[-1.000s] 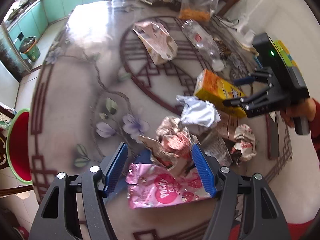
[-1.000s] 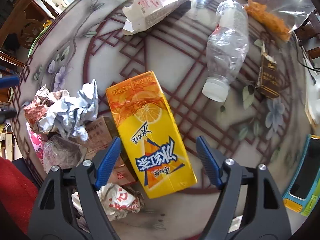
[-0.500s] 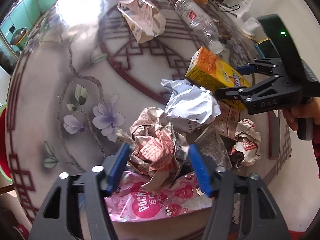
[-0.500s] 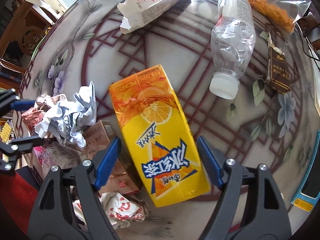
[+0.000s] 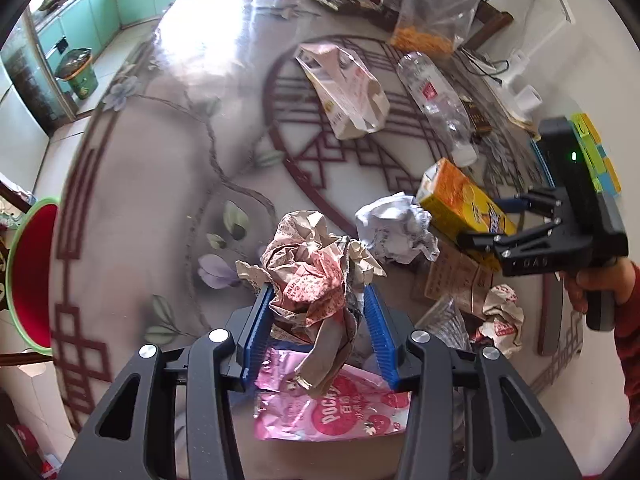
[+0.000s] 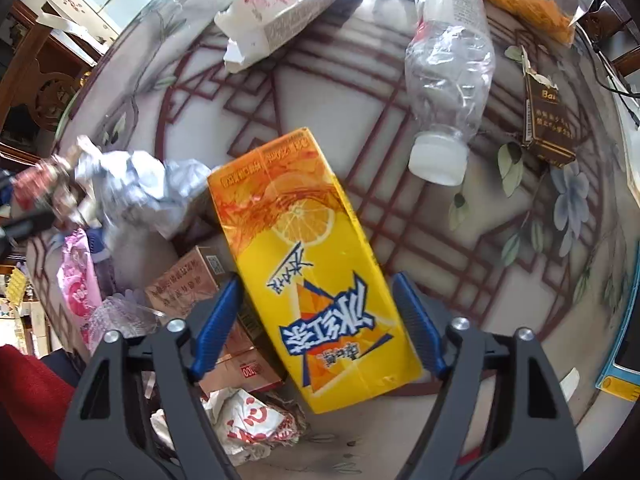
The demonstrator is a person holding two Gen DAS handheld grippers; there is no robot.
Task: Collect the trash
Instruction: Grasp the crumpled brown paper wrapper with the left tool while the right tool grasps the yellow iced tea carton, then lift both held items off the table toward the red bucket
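My left gripper [image 5: 318,300] is shut on a crumpled brown-and-red paper wrapper [image 5: 312,264] and holds it above a pink Pocky packet [image 5: 332,412]. My right gripper [image 6: 316,292] is open, its blue pads on either side of a yellow-orange juice carton [image 6: 308,256] that lies on the patterned table; it also shows in the left wrist view [image 5: 460,200]. A crumpled white paper ball [image 5: 394,228] lies between the two grippers. A brown box [image 6: 188,284] and a red-and-white wrapper [image 6: 244,420] lie beside the carton.
Farther back lie a white torn carton [image 5: 344,84], a clear plastic bottle [image 6: 448,64], a brown cigarette pack [image 6: 546,120] and a plastic bag of orange snacks [image 5: 432,20]. A red bin with a green rim [image 5: 28,272] stands left of the table.
My left gripper closed on the crumpled brown wrapper and lifted it off the Pocky packet. My right gripper moved in around the juice carton, jaws still open.
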